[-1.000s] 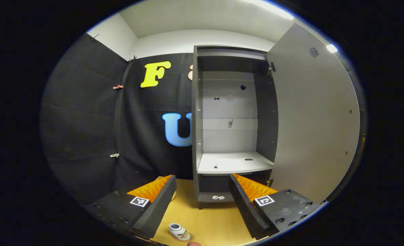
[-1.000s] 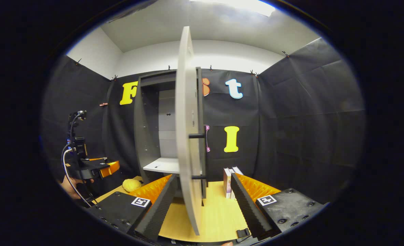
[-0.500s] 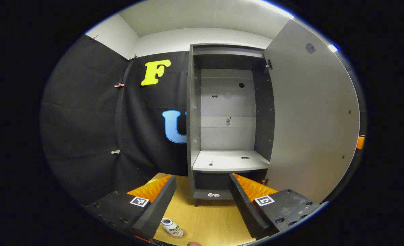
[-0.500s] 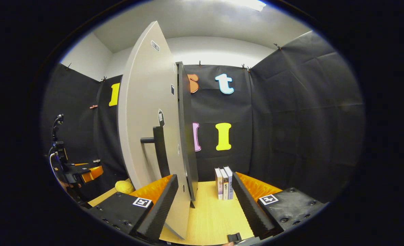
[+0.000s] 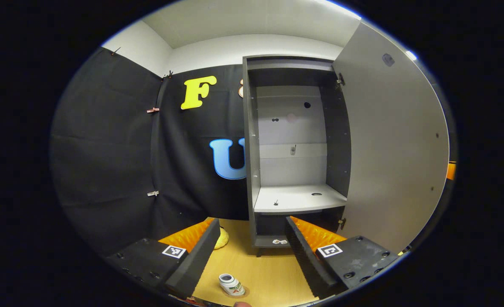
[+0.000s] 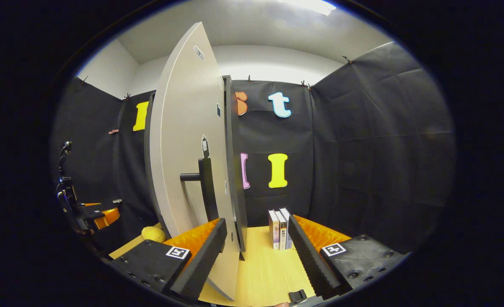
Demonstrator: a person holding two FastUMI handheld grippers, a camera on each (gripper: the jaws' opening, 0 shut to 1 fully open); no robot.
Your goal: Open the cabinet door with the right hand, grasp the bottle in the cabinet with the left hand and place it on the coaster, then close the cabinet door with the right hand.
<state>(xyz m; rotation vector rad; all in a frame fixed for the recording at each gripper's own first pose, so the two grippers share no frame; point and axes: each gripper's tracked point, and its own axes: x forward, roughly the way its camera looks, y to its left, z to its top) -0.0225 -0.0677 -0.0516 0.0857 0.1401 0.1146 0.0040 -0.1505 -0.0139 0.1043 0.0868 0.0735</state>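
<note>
A small white bottle (image 5: 230,284) stands upright on a round coaster (image 5: 244,292) on the wooden table, just below my left gripper (image 5: 250,256), which is open and holds nothing. Beyond it, the grey cabinet (image 5: 252,170) has a bare shelf (image 5: 296,199), and its door (image 5: 392,149) is swung out to the right. In the right gripper view I face the outer side of the door (image 6: 183,140) and its dark bar handle (image 6: 207,183). My right gripper (image 6: 256,256) is open, with the door's lower free edge between its fingers, near the left one.
A yellow lump (image 5: 222,238) lies on the table left of the cabinet, also visible as the yellow lump (image 6: 153,233) in the right gripper view. Three books (image 6: 279,228) stand upright right of the cabinet. The other gripper (image 6: 90,213) is far left.
In the right gripper view the door went from edge-on to showing its outer face and handle. The left gripper view shifted slightly; the bottle stays on the coaster.
</note>
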